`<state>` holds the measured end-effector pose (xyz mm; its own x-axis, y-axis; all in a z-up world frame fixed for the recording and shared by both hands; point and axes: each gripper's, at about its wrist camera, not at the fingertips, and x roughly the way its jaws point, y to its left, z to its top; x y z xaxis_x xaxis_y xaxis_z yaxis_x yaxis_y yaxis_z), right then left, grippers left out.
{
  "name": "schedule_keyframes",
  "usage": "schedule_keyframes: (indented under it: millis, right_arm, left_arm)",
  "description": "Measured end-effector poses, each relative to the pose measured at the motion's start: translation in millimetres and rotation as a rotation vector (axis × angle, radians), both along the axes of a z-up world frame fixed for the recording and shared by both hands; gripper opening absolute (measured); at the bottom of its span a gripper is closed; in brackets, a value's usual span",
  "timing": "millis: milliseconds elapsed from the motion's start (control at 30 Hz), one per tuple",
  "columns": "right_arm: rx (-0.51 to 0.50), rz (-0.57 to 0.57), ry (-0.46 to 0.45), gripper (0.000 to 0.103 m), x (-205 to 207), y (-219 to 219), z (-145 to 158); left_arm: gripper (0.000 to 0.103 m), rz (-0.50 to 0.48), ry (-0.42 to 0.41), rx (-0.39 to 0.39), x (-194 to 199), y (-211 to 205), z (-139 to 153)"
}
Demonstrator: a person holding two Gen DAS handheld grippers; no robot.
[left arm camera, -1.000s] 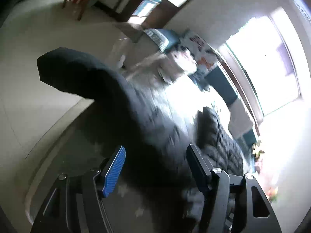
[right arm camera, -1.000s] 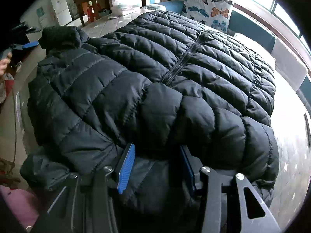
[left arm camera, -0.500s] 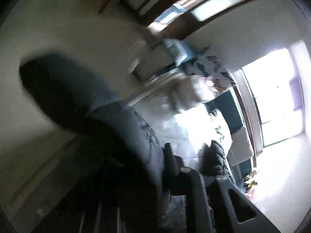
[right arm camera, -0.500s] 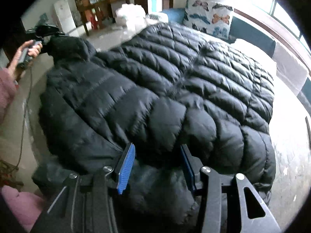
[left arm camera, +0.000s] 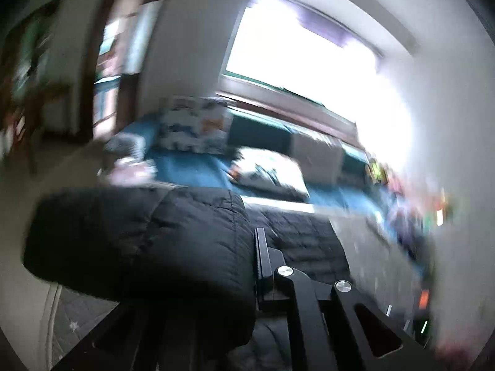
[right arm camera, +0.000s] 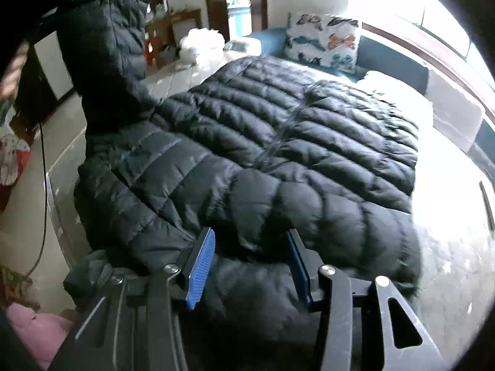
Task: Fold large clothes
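Jacket (left arm camera: 139,241), black and quilted: sleeve clamped in left gripper (left arm camera: 252,266), now lifted clear, where a second ago jaws stood apart around it. From right view, jacket spread flat over table (right arm camera: 458,266), sleeve raised at far left; right gripper (right arm camera: 247,266) pinching padded hem. Sleeve fold apparently starting.

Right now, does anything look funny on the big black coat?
Yes. One sleeve of the black quilted puffer coat sticks straight up at the far left, pinched in the left claw, while the rest lies flat.
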<state>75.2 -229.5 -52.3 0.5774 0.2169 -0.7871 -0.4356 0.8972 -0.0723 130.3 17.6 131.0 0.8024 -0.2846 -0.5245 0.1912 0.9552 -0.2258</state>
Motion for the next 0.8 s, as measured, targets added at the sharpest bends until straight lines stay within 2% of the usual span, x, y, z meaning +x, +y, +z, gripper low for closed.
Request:
schedule_keyframes:
  millis: [67, 133, 200, 267, 300, 333, 367, 433, 467, 500, 533, 667, 800]
  right_arm:
    - [0.0, -0.034, -0.015, 0.051, -5.2, -13.8, 5.8]
    - [0.006, -0.08, -0.022, 0.051, -10.3, -31.8, 9.5]
    - [0.014, -0.118, -0.019, 0.052, -14.0, -46.1, 11.3]
    - [0.019, -0.153, -0.009, 0.052, -16.8, -60.2, 10.1]
    - [0.02, -0.166, -0.004, 0.052, -17.6, -64.8, 9.0]
    - [0.025, -0.18, 0.002, 0.051, -18.2, -69.8, 7.8]
    - [0.036, -0.188, 0.009, 0.051, -19.9, -74.9, 7.0]
    - [0.057, -0.204, 0.023, 0.051, -22.1, -82.8, 5.5]
    - [0.061, -0.211, 0.024, 0.051, -23.3, -85.9, 5.0]
    - [0.062, -0.215, 0.027, 0.051, -23.8, -88.1, 4.6]
    - [0.06, -0.222, 0.028, 0.051, -24.2, -90.3, 4.5]
    - [0.073, -0.244, 0.032, 0.051, -23.8, -102.9, 5.1]
    - [0.072, -0.257, 0.004, 0.051, -26.9, -110.0, 14.3]
  left_arm:
    - [0.01, -0.09, 0.03, 0.077, -5.4, -47.4, -13.4]
    - [0.011, -0.201, 0.085, 0.172, -11.3, -98.2, -40.2]
    - [0.015, -0.272, 0.131, 0.221, -16.5, -134.7, -67.6]
    - [0.025, -0.329, 0.194, 0.243, -28.0, -163.1, -96.7]
    - [0.038, -0.358, 0.233, 0.235, -33.7, -173.9, -114.6]
    - [0.046, -0.392, 0.276, 0.235, -40.4, -185.0, -132.5]
    - [0.048, -0.42, 0.298, 0.251, -46.0, -194.2, -147.6]
    - [0.052, -0.458, 0.302, 0.348, -59.5, -212.1, -177.4]
    - [0.054, -0.469, 0.266, 0.409, -73.5, -222.7, -184.8]
    - [0.062, -0.489, 0.243, 0.428, -80.1, -227.7, -186.8]
    - [0.068, -0.509, 0.232, 0.431, -81.3, -227.9, -187.9]
    - [0.069, -0.529, 0.202, 0.375, -88.4, -229.1, -176.8]
    - [0.069, -0.56, 0.241, 0.268, -80.7, -225.2, -173.6]
